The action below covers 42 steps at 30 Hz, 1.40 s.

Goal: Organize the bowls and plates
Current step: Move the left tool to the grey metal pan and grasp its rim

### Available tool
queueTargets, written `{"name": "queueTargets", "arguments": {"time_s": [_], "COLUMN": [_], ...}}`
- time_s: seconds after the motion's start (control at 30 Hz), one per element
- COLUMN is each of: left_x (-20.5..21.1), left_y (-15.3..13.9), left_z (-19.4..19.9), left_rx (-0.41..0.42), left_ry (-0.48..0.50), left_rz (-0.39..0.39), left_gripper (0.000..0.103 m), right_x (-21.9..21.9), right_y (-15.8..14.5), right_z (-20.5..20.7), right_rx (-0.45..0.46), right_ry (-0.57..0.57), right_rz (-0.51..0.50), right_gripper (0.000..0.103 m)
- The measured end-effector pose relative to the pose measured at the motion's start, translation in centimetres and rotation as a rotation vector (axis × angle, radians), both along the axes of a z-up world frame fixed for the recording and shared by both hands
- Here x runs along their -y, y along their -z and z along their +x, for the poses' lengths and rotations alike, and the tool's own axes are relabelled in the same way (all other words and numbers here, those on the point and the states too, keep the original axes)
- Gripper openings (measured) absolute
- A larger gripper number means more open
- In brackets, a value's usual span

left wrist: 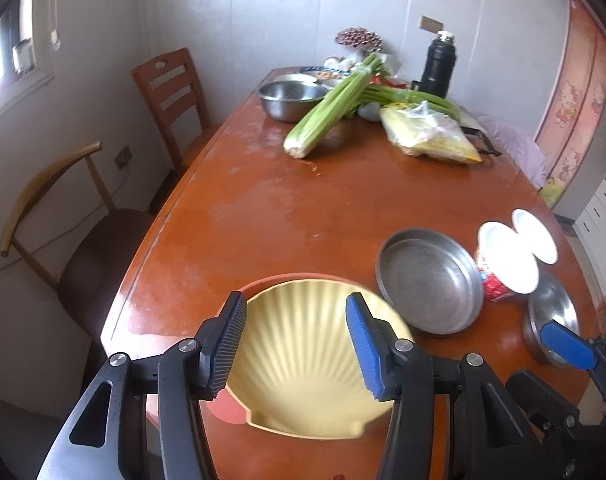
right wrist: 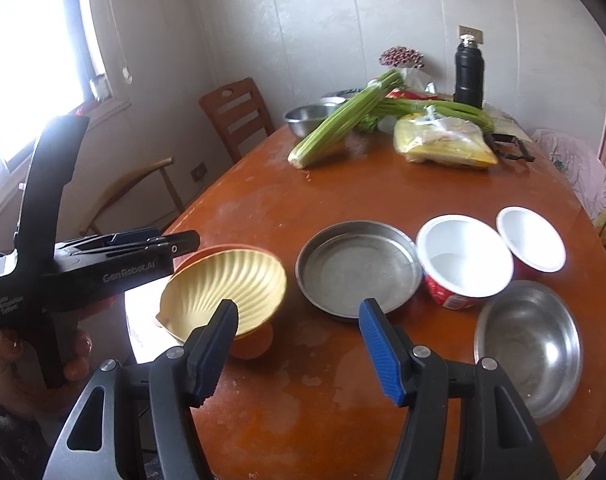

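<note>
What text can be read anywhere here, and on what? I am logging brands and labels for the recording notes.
"GenRobot.AI": on the side of the left tongs, seen from the right wrist.
Small white print near that body's rear end: too blurred to read.
Print on the red cup: too small and blurred to read.
Print on the yellow bag: not readable.
Cartoon figures on the pink panel: no legible words.

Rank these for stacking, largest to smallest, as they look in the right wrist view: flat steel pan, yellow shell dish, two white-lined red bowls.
1. Flat steel pan and yellow shell dish: alike, unranked.
2. Nearer red bowl.
3. Farther red bowl; distance may exaggerate this.
</note>
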<state>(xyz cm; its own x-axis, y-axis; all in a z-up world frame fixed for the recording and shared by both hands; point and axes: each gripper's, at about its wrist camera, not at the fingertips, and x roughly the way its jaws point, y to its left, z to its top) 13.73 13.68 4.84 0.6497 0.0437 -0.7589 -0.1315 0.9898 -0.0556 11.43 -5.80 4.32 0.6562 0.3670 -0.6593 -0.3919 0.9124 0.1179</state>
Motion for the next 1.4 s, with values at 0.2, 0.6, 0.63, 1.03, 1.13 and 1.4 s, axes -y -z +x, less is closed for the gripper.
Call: {"name": "queueTargets", "arguments": {"time_s": [0.2,0.6,0.63,1.03,1.13,1.4], "left_x": [2.4,6.9,7.2,7.5,7.3,6.9], "left_y": [-1.5,-2.5,-2.3,2.1,3.2,5.5], "left_z": [-0.4,1.2,1.5,7.9,9.3,12.6], "left_rx": [0.027,0.016,0.007,-0.143,-0.164,-0.199], "left_ry": [0.042,0.174,0.180,0.212,0.220,0.223], "left_rz": [0.018,0.028,0.029,0.024,0.001,-0.050], "left_gripper": [0.055,0.059,0.060,0.060,0.060,0.060], "right_x": [2.5,7.0,7.3,6.6,5.7,5.1], "right_y": [-1.1,-1.2,-1.0,2.5,3.8,6.0], "right_z": [-0.7,-0.1,0.1,2.0,2.7,5.7], "right_rx": [0.033,0.016,0.007,-0.090,-0.125,-0.191], "right_ry": [0.041,0.132,0.142,0.160,0.147,0.210], "right_rz": [0.038,0.109,0.112,0.114,0.110,0.112], "right_gripper": [0.063,0.064,0.064,0.064,0.064,0.064]}}
